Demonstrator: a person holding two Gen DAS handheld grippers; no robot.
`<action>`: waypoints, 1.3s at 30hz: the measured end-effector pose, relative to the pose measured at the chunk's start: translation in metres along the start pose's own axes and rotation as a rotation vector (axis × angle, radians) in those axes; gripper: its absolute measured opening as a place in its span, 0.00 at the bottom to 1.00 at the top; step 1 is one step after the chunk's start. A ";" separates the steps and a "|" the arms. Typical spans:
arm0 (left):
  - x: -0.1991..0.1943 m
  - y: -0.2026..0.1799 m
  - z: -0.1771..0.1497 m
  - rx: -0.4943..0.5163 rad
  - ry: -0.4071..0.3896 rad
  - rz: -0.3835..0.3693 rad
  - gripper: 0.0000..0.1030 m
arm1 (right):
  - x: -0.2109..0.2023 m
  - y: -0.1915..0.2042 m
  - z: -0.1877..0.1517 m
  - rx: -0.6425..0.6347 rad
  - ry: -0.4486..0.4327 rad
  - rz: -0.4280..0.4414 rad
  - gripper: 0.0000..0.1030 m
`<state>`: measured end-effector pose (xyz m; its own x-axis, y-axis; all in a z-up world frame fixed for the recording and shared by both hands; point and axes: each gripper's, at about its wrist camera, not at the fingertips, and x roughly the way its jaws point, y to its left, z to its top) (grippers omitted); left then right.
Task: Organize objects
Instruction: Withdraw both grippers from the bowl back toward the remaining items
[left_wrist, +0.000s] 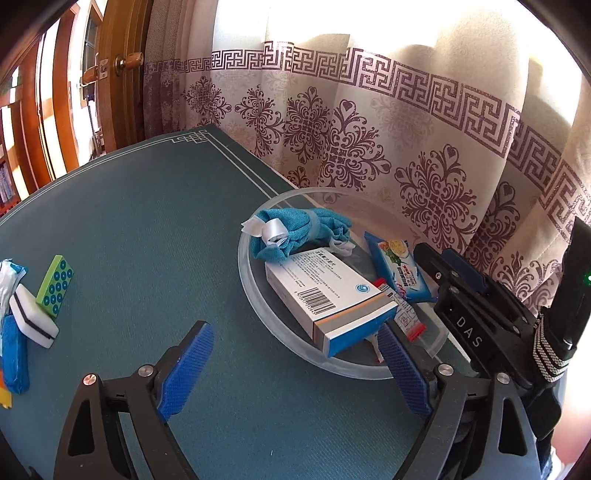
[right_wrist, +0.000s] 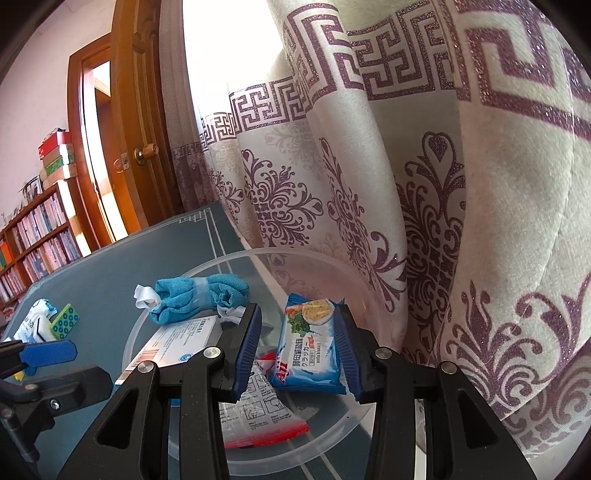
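A clear round plastic bowl (left_wrist: 258, 295) (right_wrist: 332, 266) stands on the green table by the curtain. In it lie a rolled blue towel (left_wrist: 295, 229) (right_wrist: 192, 295), a white and blue medicine box (left_wrist: 325, 291) (right_wrist: 173, 343), a red-edged sachet (left_wrist: 406, 317) (right_wrist: 258, 413) and a blue cracker packet (left_wrist: 395, 269) (right_wrist: 310, 343). My right gripper (right_wrist: 301, 350) hangs over the bowl, jaws open either side of the cracker packet, which rests in the bowl. My left gripper (left_wrist: 295, 365) is open and empty at the bowl's near rim.
At the table's left lie a green dotted block (left_wrist: 55, 286) (right_wrist: 65, 320), a white and black sponge (left_wrist: 33, 321), a blue packet (left_wrist: 14, 358) and a silver-white packet (left_wrist: 9, 284) (right_wrist: 35, 317). Patterned curtain (left_wrist: 406, 147) hangs right behind the bowl. Wooden door and bookshelf stand beyond.
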<state>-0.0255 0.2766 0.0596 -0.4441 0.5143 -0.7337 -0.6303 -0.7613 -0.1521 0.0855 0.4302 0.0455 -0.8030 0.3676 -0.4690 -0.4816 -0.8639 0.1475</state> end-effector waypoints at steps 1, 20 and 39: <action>0.003 0.001 -0.001 -0.001 0.004 0.008 0.90 | 0.000 0.000 0.000 0.000 0.000 0.000 0.41; 0.019 0.020 -0.004 -0.064 0.022 0.132 0.91 | -0.003 0.006 -0.001 -0.033 -0.017 0.014 0.41; -0.035 0.061 -0.024 -0.161 -0.046 0.175 0.98 | -0.025 0.047 -0.007 -0.097 0.041 0.147 0.52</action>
<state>-0.0331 0.2021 0.0596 -0.5684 0.3841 -0.7276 -0.4336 -0.8914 -0.1318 0.0854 0.3778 0.0582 -0.8463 0.2228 -0.4839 -0.3228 -0.9370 0.1332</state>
